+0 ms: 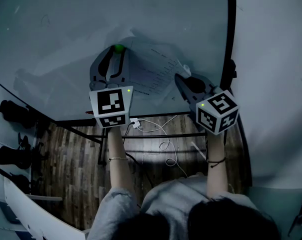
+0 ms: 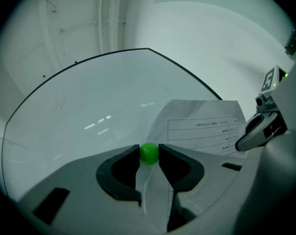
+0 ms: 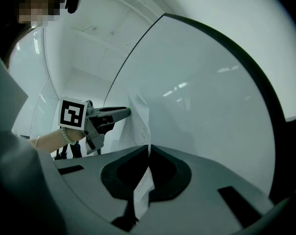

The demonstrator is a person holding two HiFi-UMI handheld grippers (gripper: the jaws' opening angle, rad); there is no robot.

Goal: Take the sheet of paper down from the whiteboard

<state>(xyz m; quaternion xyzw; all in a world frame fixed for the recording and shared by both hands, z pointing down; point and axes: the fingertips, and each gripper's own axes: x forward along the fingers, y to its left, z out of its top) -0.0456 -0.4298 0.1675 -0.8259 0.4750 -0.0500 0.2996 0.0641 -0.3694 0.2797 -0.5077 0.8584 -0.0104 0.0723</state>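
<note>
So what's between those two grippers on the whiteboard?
The sheet of paper spans it, clearest in the head view: the left gripper is shut on a green ball at one corner, the right gripper pinches the opposite edge.

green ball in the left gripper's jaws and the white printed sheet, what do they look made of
Green ball: likely smooth plastic, perhaps a magnet's cap; even bright colour, rounded, soft sheen. White printed sheet: thin matte paper; it creases and curls, with printed table lines.
</note>
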